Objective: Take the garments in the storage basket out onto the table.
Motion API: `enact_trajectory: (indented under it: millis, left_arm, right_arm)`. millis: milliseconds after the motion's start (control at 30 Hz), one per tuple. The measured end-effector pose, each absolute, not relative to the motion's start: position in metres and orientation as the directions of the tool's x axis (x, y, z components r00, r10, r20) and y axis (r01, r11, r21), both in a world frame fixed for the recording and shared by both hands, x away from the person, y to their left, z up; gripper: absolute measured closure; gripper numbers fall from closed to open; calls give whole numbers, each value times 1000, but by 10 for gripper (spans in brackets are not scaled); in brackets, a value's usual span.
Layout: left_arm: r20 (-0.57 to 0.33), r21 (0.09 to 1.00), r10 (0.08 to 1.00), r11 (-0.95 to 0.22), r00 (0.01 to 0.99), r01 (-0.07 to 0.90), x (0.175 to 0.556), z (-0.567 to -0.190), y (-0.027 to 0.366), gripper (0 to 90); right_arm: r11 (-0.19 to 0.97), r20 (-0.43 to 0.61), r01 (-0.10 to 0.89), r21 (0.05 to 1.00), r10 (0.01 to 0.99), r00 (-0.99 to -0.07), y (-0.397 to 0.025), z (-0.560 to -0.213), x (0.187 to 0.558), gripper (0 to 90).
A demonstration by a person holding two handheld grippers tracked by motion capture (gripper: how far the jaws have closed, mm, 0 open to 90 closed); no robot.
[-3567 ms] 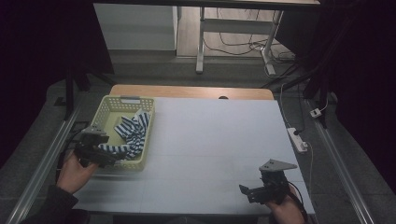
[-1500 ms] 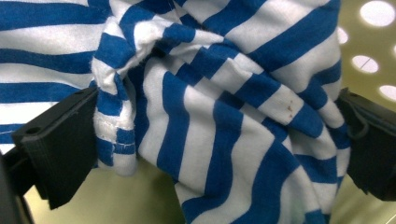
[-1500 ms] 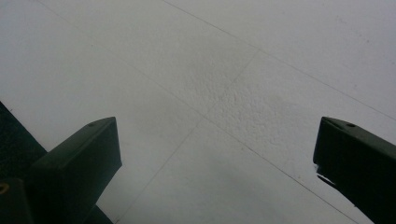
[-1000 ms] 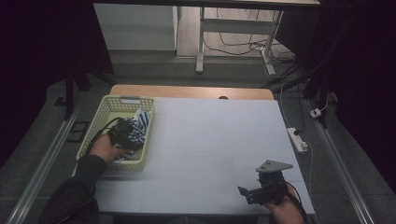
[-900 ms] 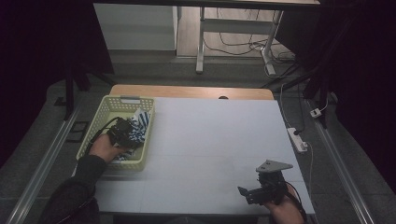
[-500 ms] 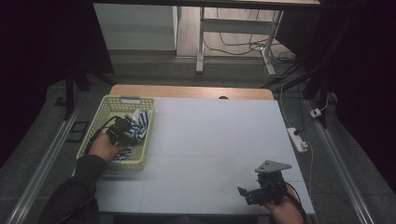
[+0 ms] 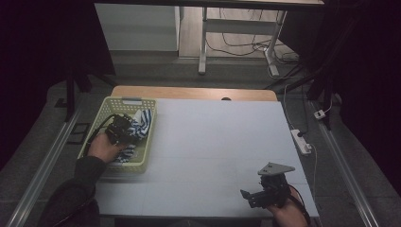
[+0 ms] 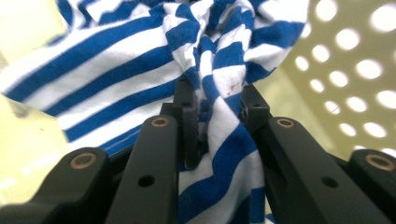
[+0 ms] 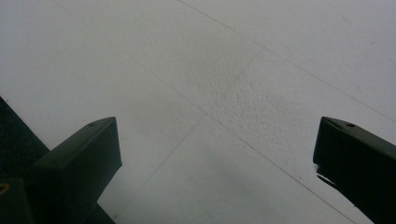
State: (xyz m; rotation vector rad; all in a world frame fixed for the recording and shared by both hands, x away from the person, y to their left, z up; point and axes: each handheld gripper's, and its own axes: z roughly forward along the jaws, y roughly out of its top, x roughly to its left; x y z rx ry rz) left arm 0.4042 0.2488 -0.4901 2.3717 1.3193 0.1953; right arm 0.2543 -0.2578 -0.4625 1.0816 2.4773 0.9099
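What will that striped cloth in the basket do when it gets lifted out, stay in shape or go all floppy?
Probably floppy: the striped cloth lies crumpled in folds, and the left gripper has bunched a fold between its fingers. It will likely hang and trail, perhaps dragging on the basket wall. It looks light and unlikely to slip, being soft fabric pinched tight.

We look down on a white table (image 7: 222,142) whose far edge shows a strip of bare wood (image 7: 194,92). Beyond it, at the top of the frame, a pale cabinet (image 7: 142,26) stands upper left, beside metal desk legs (image 7: 203,42) with loose cables (image 7: 241,45) on wooden floor. A white power strip (image 7: 301,142) lies right of the table. Grey floor flanks both sides; the corners are dark.
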Motion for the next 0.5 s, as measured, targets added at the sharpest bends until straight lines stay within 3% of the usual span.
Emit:
enact_trajectory:
  millis: [500]
  left_arm:
    - [-138,536,847,-373,514,758,397,-447,265,735]
  right_arm:
    - [515,-7,562,647,741,-672,-258,-463,255,6]
